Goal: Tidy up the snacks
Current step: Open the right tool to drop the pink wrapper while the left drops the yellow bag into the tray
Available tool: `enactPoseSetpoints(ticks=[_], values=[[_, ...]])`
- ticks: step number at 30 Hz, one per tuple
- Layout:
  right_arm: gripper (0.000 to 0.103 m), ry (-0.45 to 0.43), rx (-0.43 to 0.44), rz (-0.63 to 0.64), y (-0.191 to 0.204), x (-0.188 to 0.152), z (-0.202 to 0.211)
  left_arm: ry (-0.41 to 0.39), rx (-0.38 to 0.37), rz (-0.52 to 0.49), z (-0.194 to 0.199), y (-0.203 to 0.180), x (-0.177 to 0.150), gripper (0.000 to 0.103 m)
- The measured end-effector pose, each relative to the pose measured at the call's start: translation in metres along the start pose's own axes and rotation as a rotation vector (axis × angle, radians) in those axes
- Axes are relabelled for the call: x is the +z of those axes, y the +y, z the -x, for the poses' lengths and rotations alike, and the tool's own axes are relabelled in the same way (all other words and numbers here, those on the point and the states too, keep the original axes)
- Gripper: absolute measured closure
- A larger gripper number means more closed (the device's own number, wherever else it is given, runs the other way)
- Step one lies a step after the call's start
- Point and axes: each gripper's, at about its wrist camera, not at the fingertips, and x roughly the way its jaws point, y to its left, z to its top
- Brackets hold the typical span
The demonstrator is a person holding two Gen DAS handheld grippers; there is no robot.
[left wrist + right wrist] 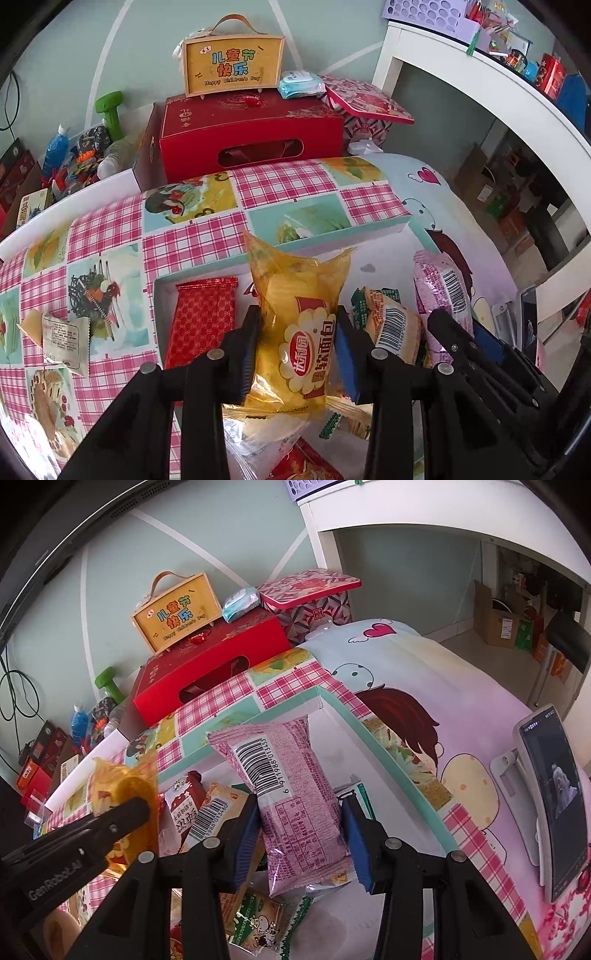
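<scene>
My left gripper is shut on a yellow bread packet, held upright over the white tray. A red snack packet lies in that tray's left part. My right gripper is shut on a pink snack packet with a barcode, above the tray's white floor. In the left wrist view the pink packet and the right gripper's fingers show at right. In the right wrist view the yellow packet and the left gripper's finger show at left. Several other packets lie below.
A small loose packet lies on the checked tablecloth at left. Behind stand a red gift box, a yellow case and a patterned tin. A phone on a stand is at right.
</scene>
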Motion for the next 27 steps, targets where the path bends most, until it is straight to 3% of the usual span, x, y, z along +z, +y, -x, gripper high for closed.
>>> enactPoseSetpoints(ticks=[8,10,12,16,19,25,27], values=[[0.052,0.012,-0.016,0.019,0.002,0.0,-0.004,0.034,0.015,0.023,-0.018,0.005,-0.003,0.063],[0.044,0.018,-0.019,0.025,0.003,0.0,-0.006,0.037,0.02,0.022,-0.019,0.005,-0.004,0.056],[0.039,0.02,-0.016,0.023,0.003,0.0,-0.006,0.035,0.017,0.026,-0.017,0.007,-0.005,0.037],[0.033,0.018,-0.018,0.032,0.004,0.0,-0.005,0.021,0.025,0.031,-0.01,0.01,-0.006,0.034],[0.025,0.021,-0.041,0.045,0.005,0.0,-0.005,0.011,0.034,0.049,-0.003,0.016,-0.007,0.018],[0.022,0.022,-0.039,0.065,0.009,0.001,-0.003,-0.008,0.07,0.089,0.013,0.03,-0.011,0.016],[0.015,0.022,-0.041,0.075,0.011,0.001,-0.002,-0.019,0.087,0.105,0.019,0.036,-0.013,0.015]])
